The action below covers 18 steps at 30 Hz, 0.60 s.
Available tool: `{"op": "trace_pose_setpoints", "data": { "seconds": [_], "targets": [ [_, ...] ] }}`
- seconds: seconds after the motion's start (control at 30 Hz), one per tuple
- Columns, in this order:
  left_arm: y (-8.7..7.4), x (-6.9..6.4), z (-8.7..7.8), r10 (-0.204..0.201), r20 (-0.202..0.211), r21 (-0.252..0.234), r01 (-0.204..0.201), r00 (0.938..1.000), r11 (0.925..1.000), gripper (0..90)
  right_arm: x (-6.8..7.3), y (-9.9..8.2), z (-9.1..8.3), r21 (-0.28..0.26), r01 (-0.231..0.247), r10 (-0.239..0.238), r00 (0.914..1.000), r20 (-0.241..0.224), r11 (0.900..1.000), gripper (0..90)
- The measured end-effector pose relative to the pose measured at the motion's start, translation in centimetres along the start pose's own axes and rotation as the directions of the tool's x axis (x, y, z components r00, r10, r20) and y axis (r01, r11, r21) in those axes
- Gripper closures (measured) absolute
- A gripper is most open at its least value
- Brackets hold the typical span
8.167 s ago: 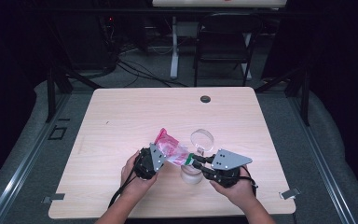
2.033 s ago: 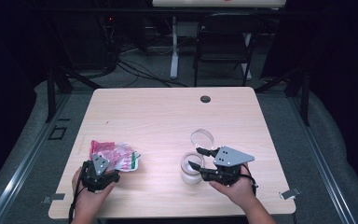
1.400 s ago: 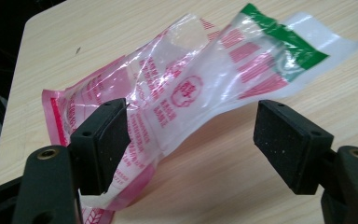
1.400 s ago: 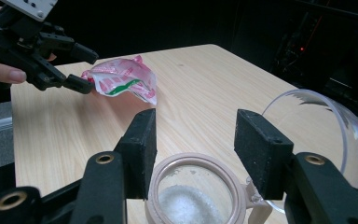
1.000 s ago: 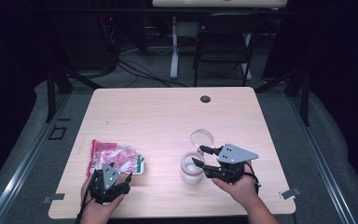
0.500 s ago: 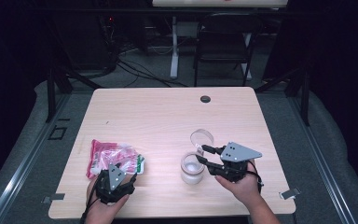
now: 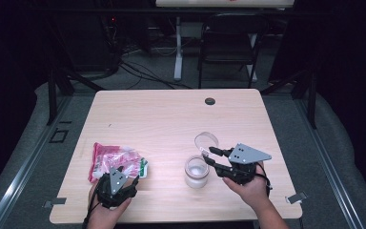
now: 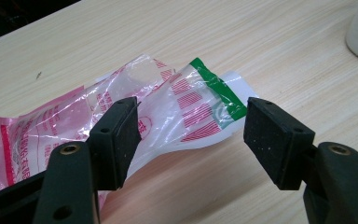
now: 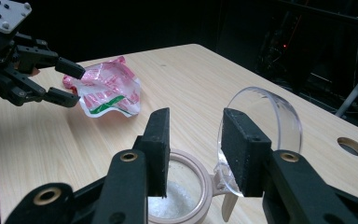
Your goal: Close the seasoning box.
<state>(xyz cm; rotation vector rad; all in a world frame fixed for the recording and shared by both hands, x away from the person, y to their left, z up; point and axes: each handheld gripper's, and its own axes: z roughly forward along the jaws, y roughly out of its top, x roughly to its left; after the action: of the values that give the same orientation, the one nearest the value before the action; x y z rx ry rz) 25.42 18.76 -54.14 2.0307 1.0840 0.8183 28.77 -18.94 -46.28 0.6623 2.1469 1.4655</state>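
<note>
High view: jar (image 7: 196,171) is seen right of centre, lid (image 7: 206,141) hinged open behind it; right gripper (image 7: 209,155) stands just right of it. Pink bag (image 7: 116,161) lies lower left, just above left gripper (image 7: 120,168).

Left gripper view: jaws released, have just been closing; green bag edge (image 8: 216,88) lies ahead between them, untouched.

Right gripper view: jaws unclenched, have just been closing; lid hinge (image 9: 216,179) sits between them over wooden table (image 9: 186,70)

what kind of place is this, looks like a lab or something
Probably a lab or recording room rather than a home: a bare wooden table stands on grey carpet in a dark room, with loose cables on the floor behind it, a folding chair, and black stands at the sides.
</note>
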Motion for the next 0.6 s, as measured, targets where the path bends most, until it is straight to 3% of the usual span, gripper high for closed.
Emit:
{"op": "trace_pose_setpoints", "data": {
  "seconds": [0.37, 0.6],
  "targets": [
    [0.0, -0.1, -0.1, -0.001, 0.003, -0.006, 0.001, 1.0000, 1.0000, 36.0, -0.9, 0.4, -0.9, 0.014, -0.026, 0.026, 0.9996, -0.002, 0.9996, 64.0],
    [0.1, -0.1, -0.1, 0.002, 0.000, -0.010, -0.002, 1.0000, 0.9999, 36.5, -1.6, 0.5, -1.5, 0.020, -0.035, 0.035, 0.9992, 0.019, 0.9992, 65.4]
  ]
}}
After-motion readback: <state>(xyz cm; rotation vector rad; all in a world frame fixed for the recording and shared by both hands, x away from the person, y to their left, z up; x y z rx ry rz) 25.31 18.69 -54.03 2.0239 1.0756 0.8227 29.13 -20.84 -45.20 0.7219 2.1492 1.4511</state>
